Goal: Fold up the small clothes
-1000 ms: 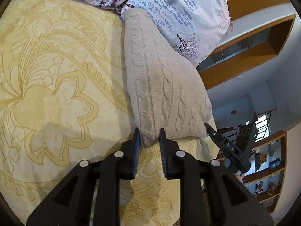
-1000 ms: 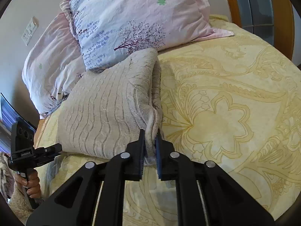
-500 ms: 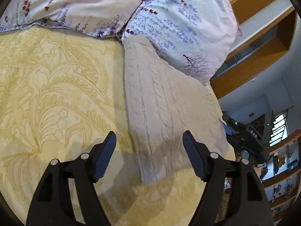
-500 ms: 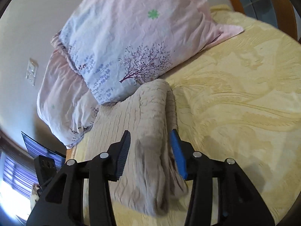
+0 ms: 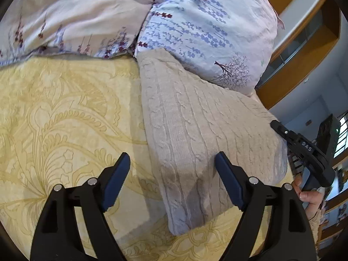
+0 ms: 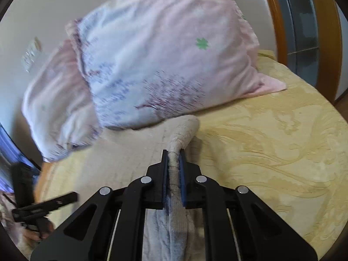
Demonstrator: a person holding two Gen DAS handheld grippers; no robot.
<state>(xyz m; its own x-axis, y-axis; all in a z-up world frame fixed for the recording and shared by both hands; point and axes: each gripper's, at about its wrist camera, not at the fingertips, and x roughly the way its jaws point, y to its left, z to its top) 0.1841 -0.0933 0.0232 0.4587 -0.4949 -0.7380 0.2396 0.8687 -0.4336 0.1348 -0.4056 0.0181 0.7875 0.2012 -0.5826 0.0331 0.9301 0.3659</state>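
Change: left hand-held gripper [image 5: 171, 169] has let go of the folded beige sweater [image 5: 195, 134]; its jaws are opening, hovering above the corner.
Right hand-held gripper [image 6: 173, 163]: clamped on sweater's fold.
Surface: yellow patterned bedspread [image 5: 65, 113].
Room: floral pillows [image 5: 206, 28], wooden headboard [image 6: 271, 21].

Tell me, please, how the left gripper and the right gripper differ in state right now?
The left gripper is spread wide, its jaws opening and clear of the knitted sweater; the right gripper is clamped on a fold of that sweater. The left holds nothing; the right holds cloth. Both have black frames with blue pads.
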